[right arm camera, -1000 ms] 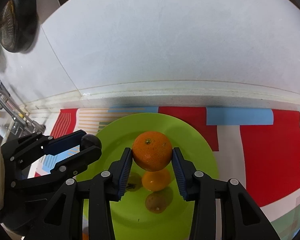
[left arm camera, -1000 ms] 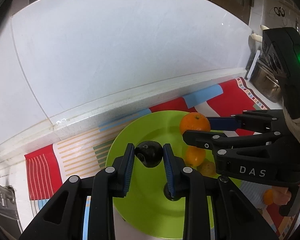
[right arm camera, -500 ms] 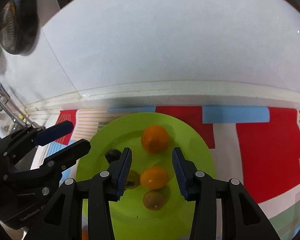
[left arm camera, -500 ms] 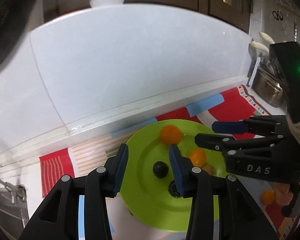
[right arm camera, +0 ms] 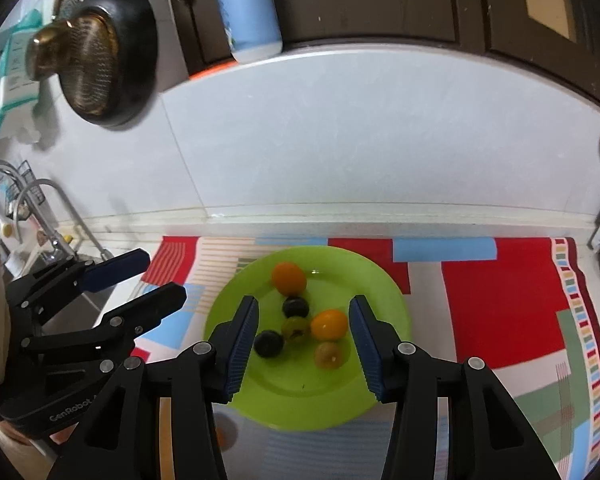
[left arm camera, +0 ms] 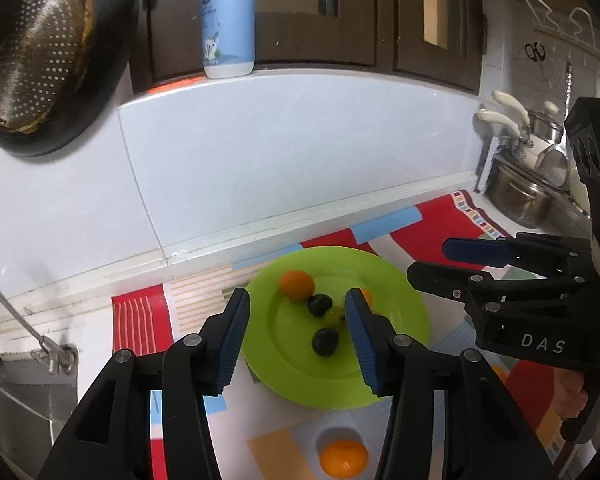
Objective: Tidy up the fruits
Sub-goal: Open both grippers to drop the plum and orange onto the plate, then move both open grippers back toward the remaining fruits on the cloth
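Both grippers released fruit onto green plate [right arm camera: 384, 392] and backed away. Left gripper [left arm camera: 296, 336], right gripper [right arm camera: 303, 344]: jaws apart, empty. Orange [right arm camera: 288, 278] at plate's back; another orange [left arm camera: 343, 458] off plate, near front rim, unplaced.

Your plate [right arm camera: 384, 288] is bright lime green, and on it you have two orange fruits [right arm camera: 288, 278], two near-black ones [right arm camera: 269, 343] and two olive-green ones [right arm camera: 328, 354]. The cloth [right arm camera: 500, 304] under it shows red, sky-blue, white and muted green blocks, thin striped patches and a border of small multicoloured squares. Your black grippers carry blue pads [left arm camera: 232, 340]. The wall tiles [left arm camera: 280, 152] are pale bluish white; the bottle [left arm camera: 229, 20] is light blue with a white base.
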